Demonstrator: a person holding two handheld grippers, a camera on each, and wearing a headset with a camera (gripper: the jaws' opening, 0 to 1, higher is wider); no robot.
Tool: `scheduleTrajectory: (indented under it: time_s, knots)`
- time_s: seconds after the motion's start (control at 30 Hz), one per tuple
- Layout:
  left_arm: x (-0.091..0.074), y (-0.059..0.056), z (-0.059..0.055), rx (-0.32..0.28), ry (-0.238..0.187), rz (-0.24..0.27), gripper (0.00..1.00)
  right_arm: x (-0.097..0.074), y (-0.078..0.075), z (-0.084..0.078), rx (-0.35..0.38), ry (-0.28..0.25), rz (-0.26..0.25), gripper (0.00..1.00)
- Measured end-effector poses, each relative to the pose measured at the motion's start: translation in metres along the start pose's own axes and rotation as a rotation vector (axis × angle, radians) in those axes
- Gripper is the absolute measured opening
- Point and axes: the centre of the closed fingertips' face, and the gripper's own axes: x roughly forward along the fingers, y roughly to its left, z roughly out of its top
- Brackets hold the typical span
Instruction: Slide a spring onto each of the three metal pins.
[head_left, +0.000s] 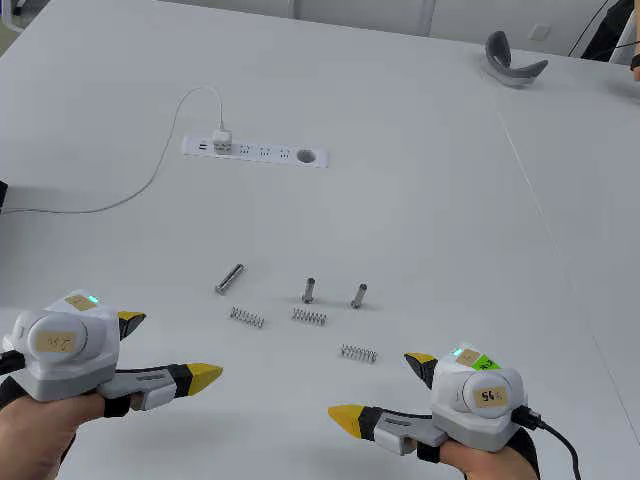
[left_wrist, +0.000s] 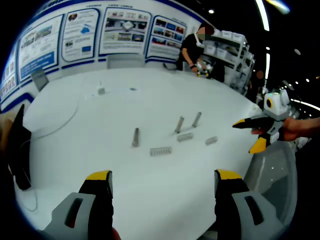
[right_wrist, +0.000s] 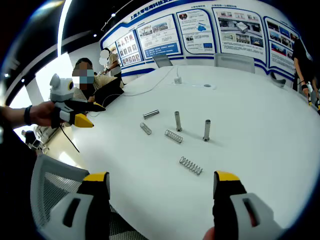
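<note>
Left pin (head_left: 229, 279) lying flat on the table (head_left: 420, 200), long axis slanting away rightward, middle pin (head_left: 309, 290) and right pin (head_left: 359, 295) upright, left spring (head_left: 247, 317), middle spring (head_left: 309, 317), right spring (head_left: 358, 353) flat just before them, left gripper (head_left: 170, 348) and right gripper (head_left: 383, 390) nearer, both with jaws wide apart

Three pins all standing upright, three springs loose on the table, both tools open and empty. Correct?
No. The left pin lies on its side, as the head view shows; the middle pin and right pin stand. The rest holds.

Shiny metal pins (head_left: 309, 290), matt white table (head_left: 420, 210)
</note>
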Motion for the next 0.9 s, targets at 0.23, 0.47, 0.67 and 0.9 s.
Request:
scheduleTrajectory:
  time_s: [0.23, 0.47, 0.67, 0.9]
  knots:
    - [0.0008, 0.0002, 0.0020, -0.003, -0.004, -0.003, 0.85, -0.0002, -0.0012, 0.0022, 0.004, -0.004, -0.003, 0.86]
    - [0.0028, -0.0012, 0.0019, -0.003, -0.002, -0.008, 0.85, -0.0004, -0.0015, 0.0008, 0.009, -0.002, -0.004, 0.86]
    - [0.0043, -0.0007, 0.0010, 0.001, 0.003, -0.009, 0.85, -0.0012, -0.0026, -0.0013, 0.006, 0.003, -0.006, 0.86]
    - [0.0078, -0.0015, 0.0031, 0.010, 0.005, -0.014, 0.85, -0.0020, -0.0058, -0.0017, 0.007, 0.003, -0.009, 0.86]
